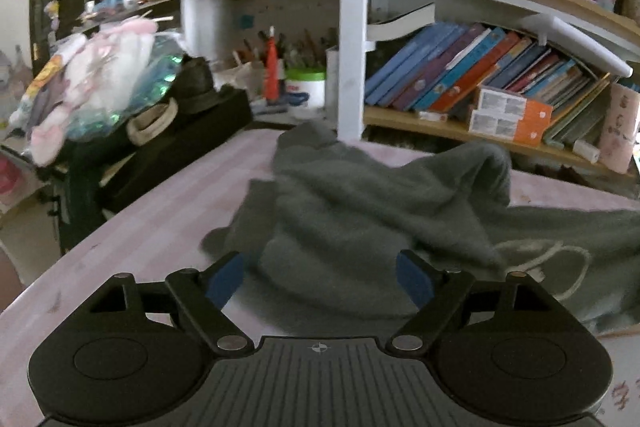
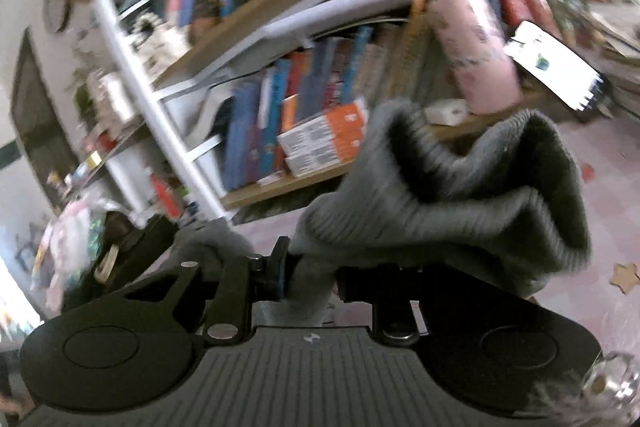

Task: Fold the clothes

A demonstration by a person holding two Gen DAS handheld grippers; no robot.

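A grey knitted garment with a pale drawstring lies crumpled on the pink-covered table. My left gripper stands open just above the cloth's near edge; its blue pads flank the fabric without pressing on it. In the right wrist view my right gripper is shut on a ribbed hem of the same grey garment, which bunches up and drapes over the right finger. That view is tilted and blurred.
A bookshelf with a white post and rows of books stands behind the table. A black box with a heap of pink and white items sits at the table's left. A pink cylinder stands on the shelf.
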